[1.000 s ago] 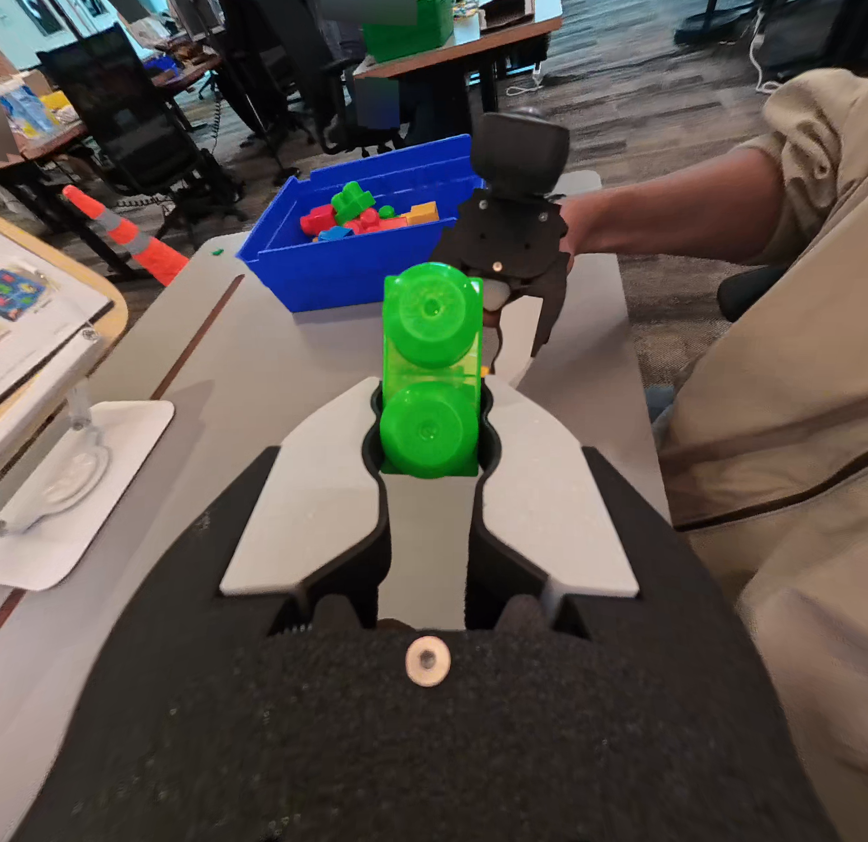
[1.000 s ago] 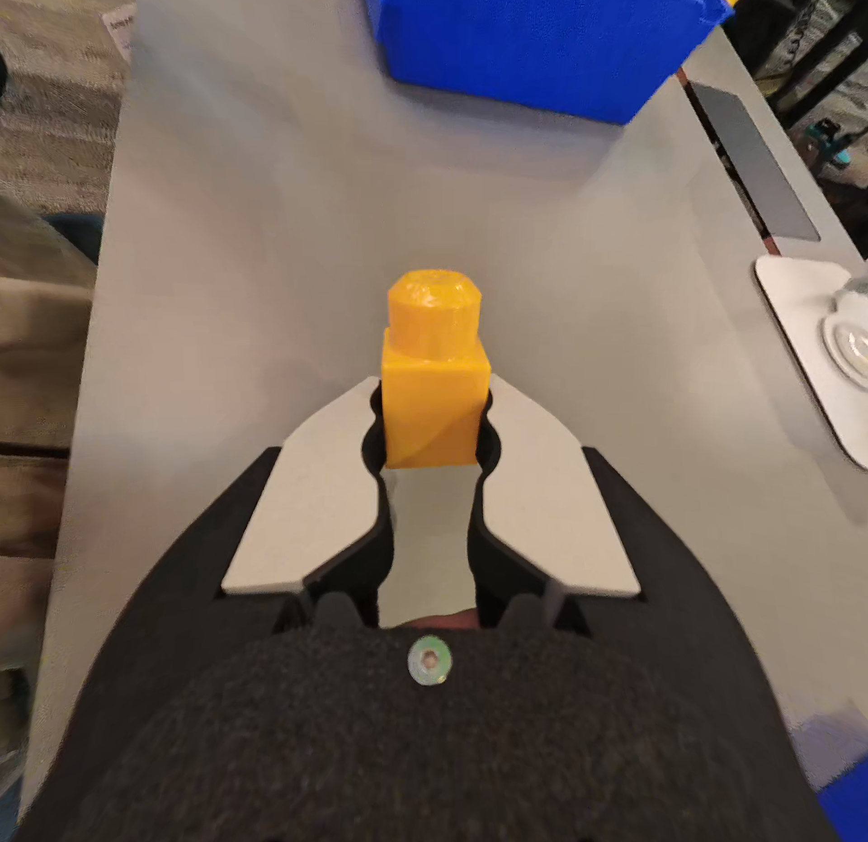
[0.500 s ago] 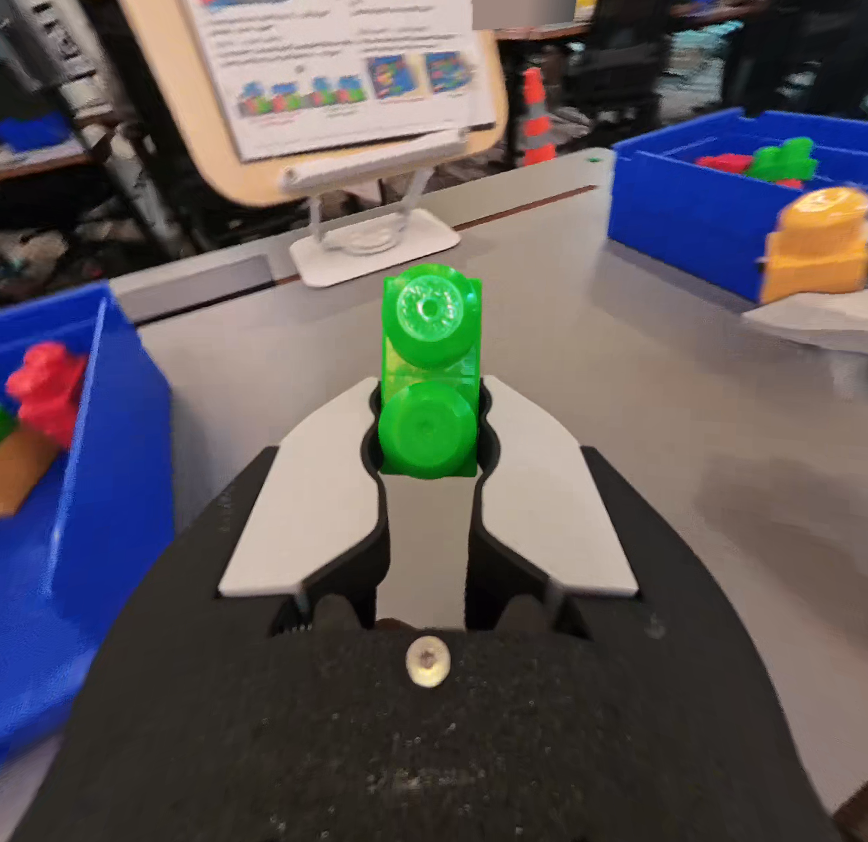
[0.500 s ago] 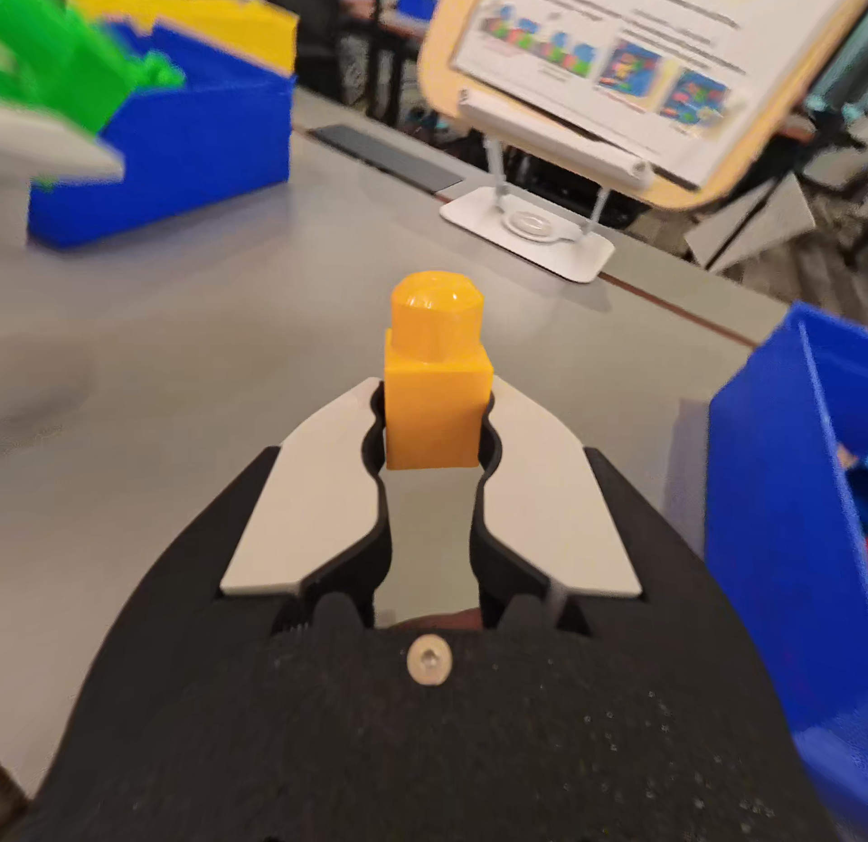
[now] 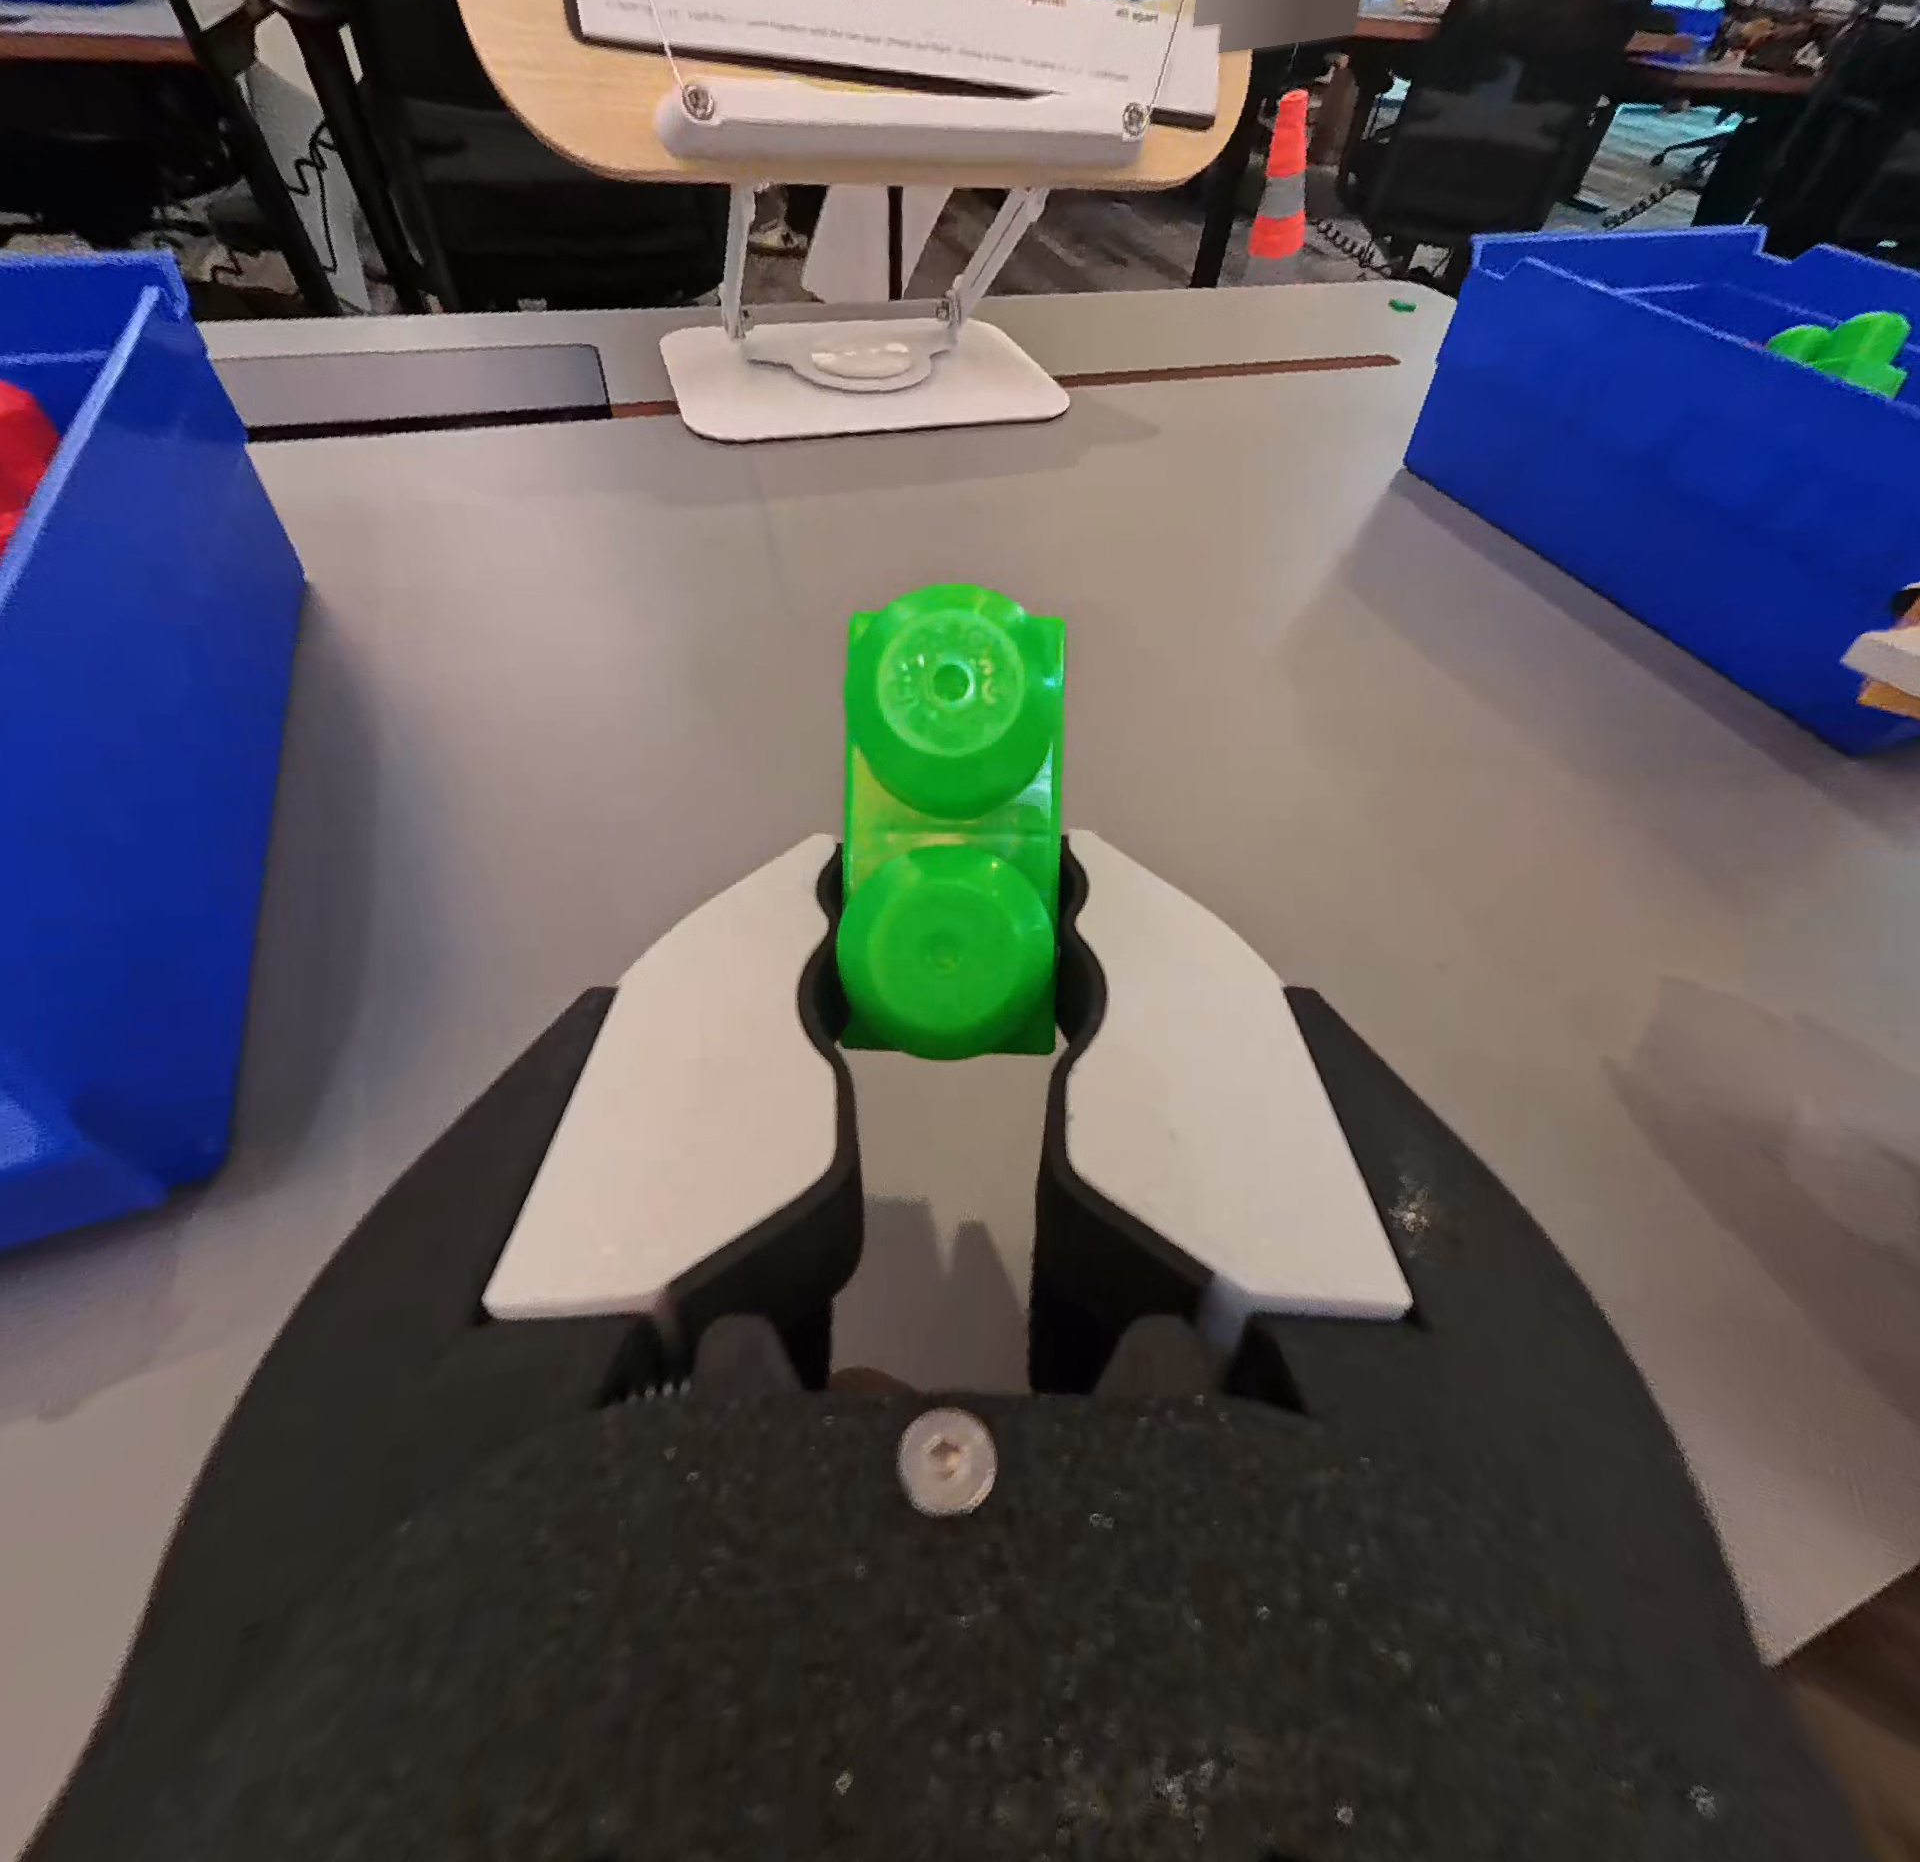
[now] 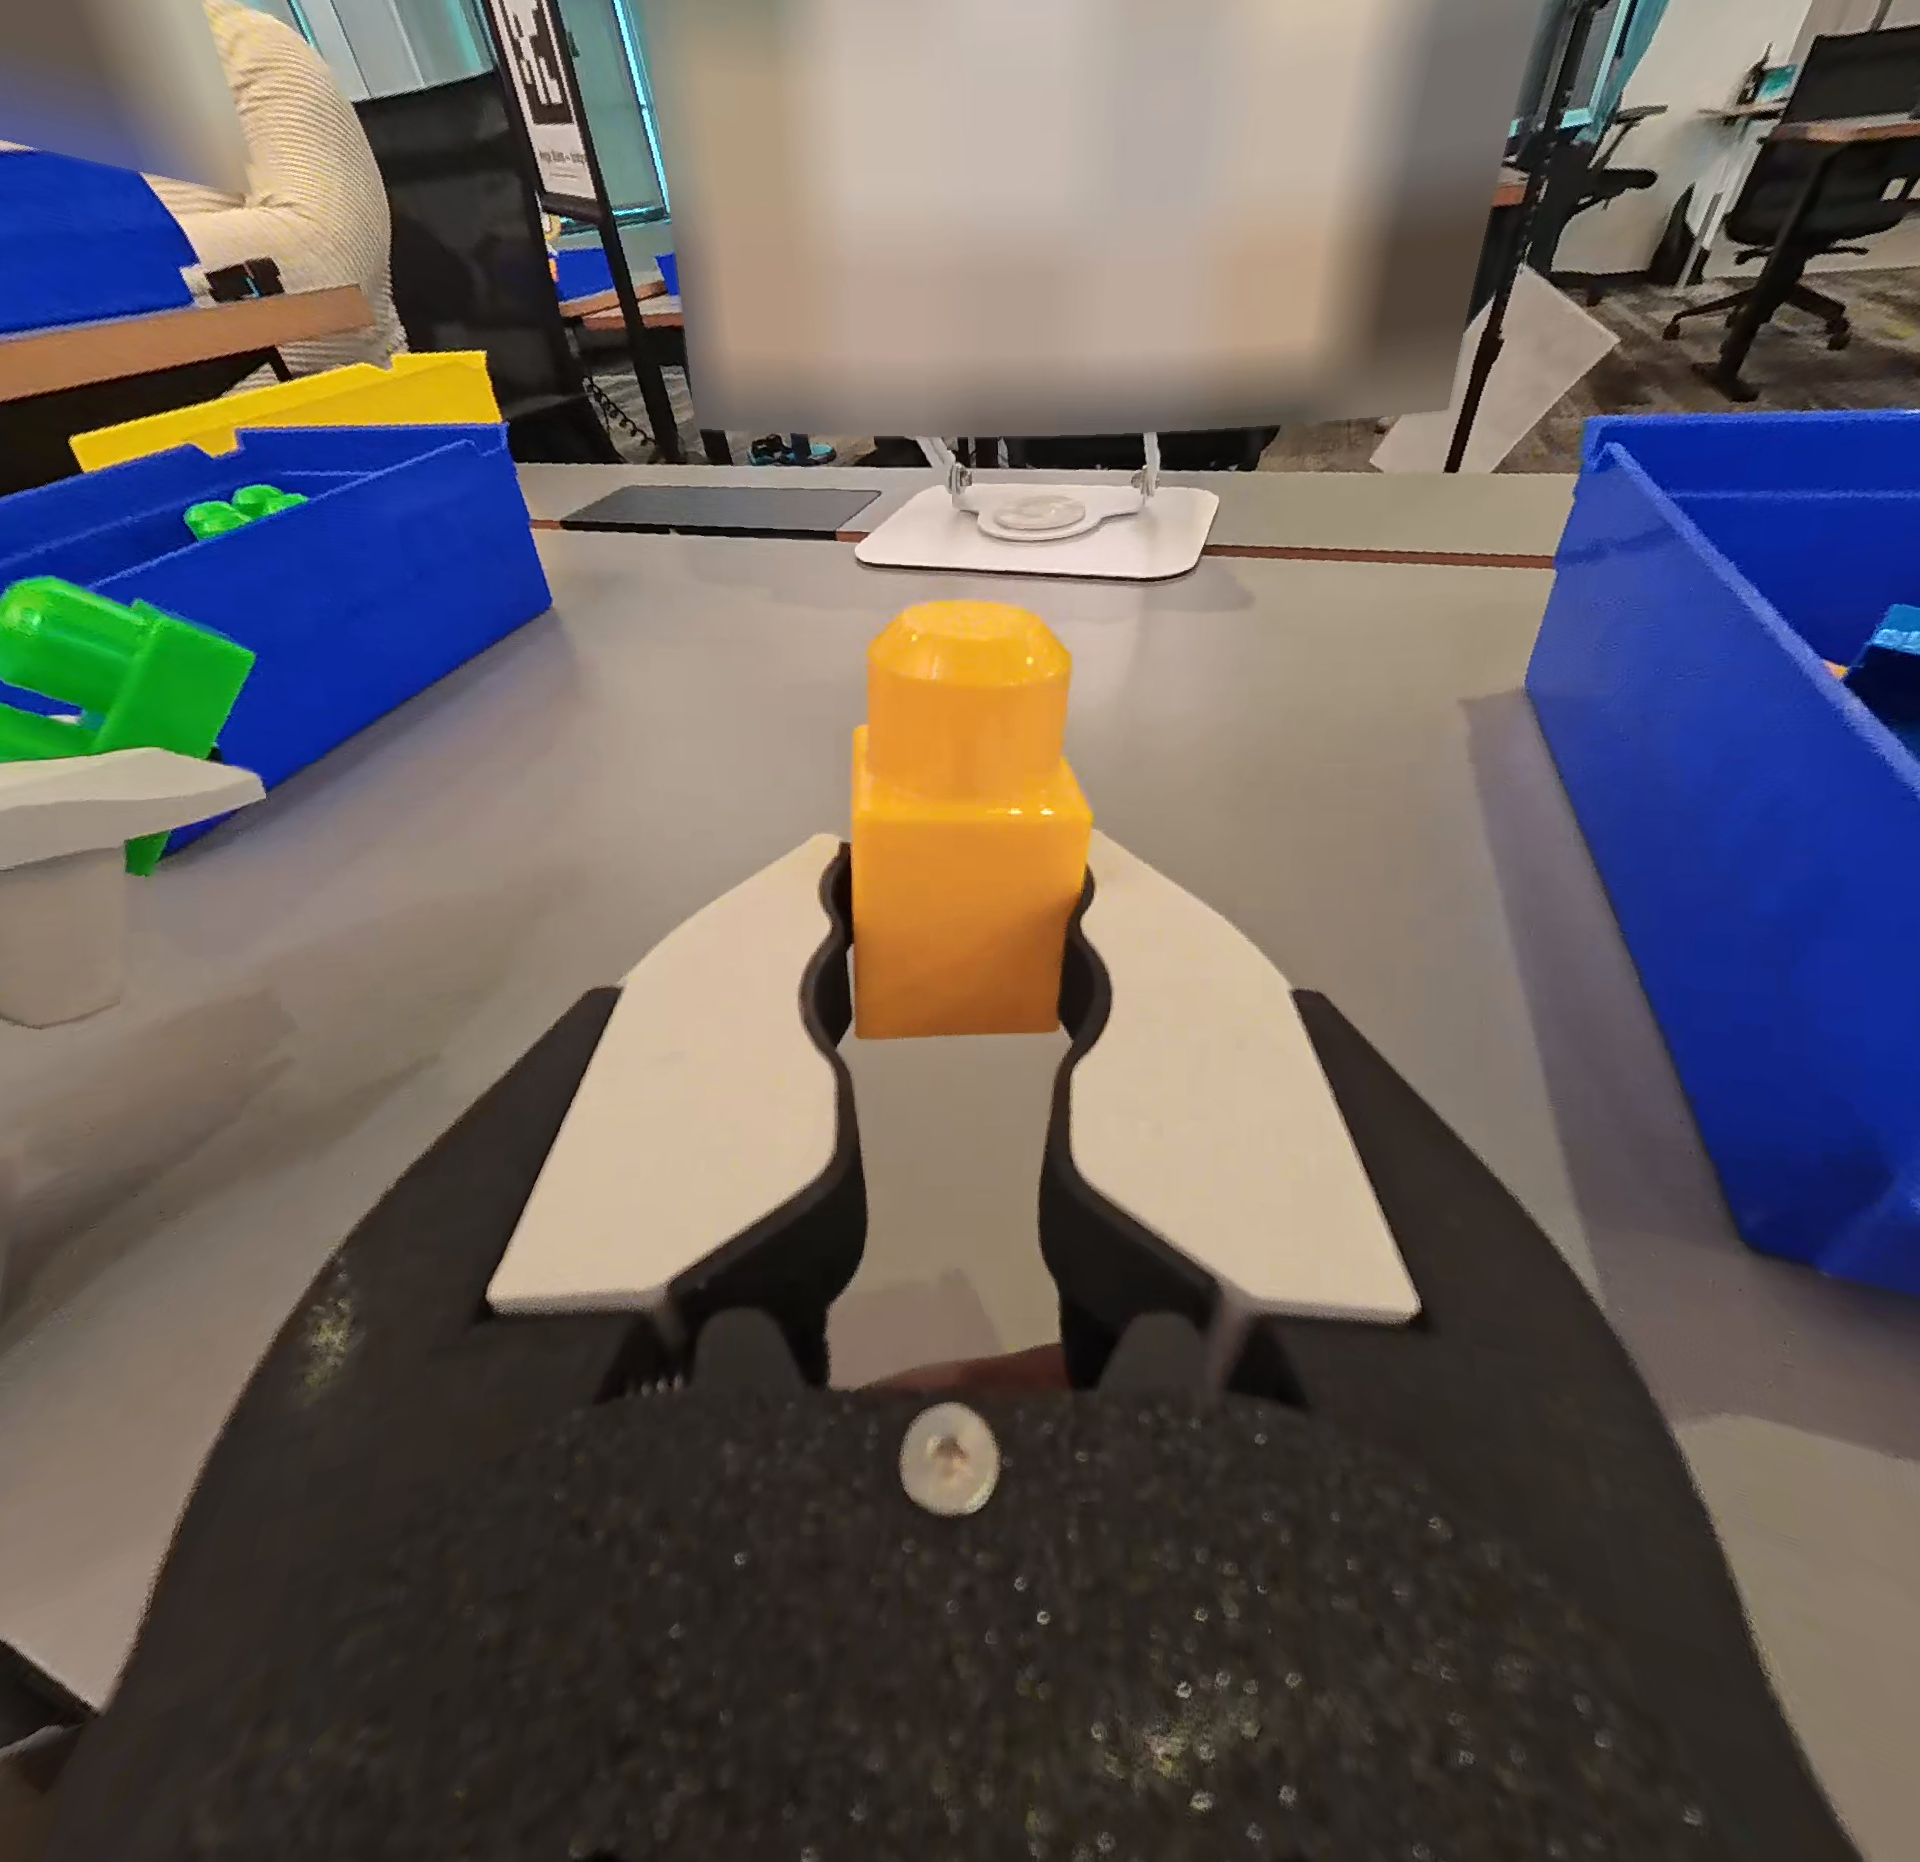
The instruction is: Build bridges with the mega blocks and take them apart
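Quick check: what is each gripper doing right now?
Left gripper: shut on the green block.
Right gripper: shut on the orange block.

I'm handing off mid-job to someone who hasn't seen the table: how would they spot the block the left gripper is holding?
Start at the grey table between two blue plastic bins, facing the white document stand. Over the bare middle, the left gripper is shut on a bright green two-stud plastic block. The right gripper holds an orange single-stud block.
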Action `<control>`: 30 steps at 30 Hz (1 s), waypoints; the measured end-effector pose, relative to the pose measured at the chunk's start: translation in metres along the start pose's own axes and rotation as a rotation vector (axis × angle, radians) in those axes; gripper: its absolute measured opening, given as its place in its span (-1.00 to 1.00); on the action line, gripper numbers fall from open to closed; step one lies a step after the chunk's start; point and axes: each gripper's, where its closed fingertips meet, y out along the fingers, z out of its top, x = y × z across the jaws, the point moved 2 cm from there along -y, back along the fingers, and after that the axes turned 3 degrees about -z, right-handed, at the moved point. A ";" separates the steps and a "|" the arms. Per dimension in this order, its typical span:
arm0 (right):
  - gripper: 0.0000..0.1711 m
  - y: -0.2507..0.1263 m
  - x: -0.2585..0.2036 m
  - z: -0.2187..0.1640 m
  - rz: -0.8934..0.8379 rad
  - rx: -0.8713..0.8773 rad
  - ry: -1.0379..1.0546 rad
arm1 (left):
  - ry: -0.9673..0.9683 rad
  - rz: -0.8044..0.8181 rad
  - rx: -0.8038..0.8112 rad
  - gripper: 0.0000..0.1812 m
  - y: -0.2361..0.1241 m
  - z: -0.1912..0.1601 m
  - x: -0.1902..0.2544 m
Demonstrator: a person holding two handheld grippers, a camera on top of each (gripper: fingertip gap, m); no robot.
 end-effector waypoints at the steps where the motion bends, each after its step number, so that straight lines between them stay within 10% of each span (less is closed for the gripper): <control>1: -0.57 0.000 0.000 0.000 0.000 -0.002 -0.001 | 0.006 -0.009 0.002 -0.60 0.001 0.001 0.002; 7: -0.57 -0.005 0.039 0.033 -0.074 0.008 -0.118 | 0.007 -0.053 -0.013 -0.60 0.004 0.000 0.008; 13: -0.57 0.010 0.187 0.095 -0.248 -0.260 -0.314 | -0.003 -0.081 -0.023 -0.60 0.004 -0.003 0.008; 20: -0.57 0.044 0.315 0.029 -0.182 -0.957 -0.204 | 0.000 -0.111 -0.036 -0.60 0.003 -0.008 0.015; 30: -0.53 0.050 0.332 -0.013 -0.232 -1.169 -0.212 | 0.019 -0.114 -0.037 -0.60 0.003 -0.007 0.016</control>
